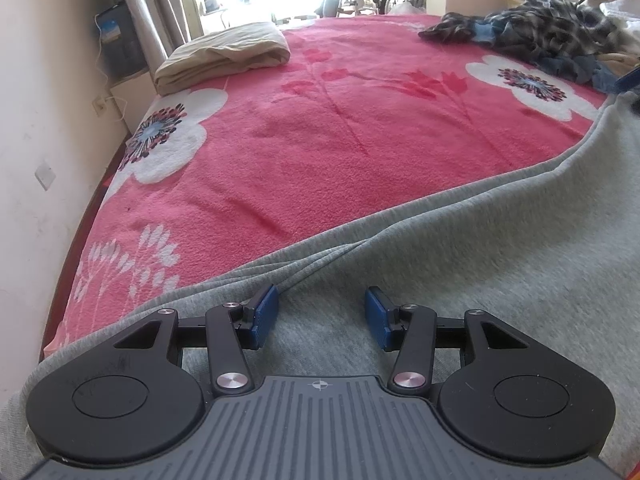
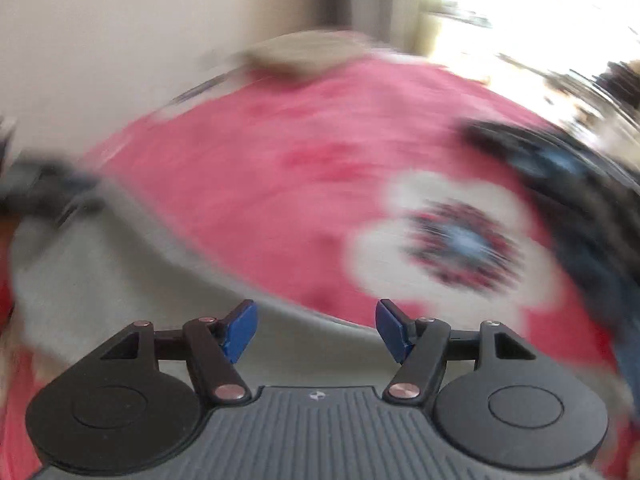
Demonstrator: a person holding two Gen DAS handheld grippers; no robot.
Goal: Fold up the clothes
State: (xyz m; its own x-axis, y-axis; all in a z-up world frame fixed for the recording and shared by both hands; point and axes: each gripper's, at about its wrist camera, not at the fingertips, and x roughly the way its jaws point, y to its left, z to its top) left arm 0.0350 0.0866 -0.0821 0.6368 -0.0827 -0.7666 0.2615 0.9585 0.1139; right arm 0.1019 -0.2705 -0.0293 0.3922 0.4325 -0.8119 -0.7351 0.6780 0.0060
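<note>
1. The left gripper (image 1: 322, 316) hangs low over the gray cloth (image 1: 460, 280). Its blue pads (image 1: 266, 316) stand partly apart, with nothing pinched between them.
2. The right gripper (image 2: 316, 330) is open wider and holds nothing. Its picture is blurry.
3. The gray cloth lies spread on the pink blanket (image 1: 320, 140).
4. A folded tan cloth (image 1: 224, 56) sits at the far end; a dark pile of clothes (image 1: 540, 36) lies apart from it.
</note>
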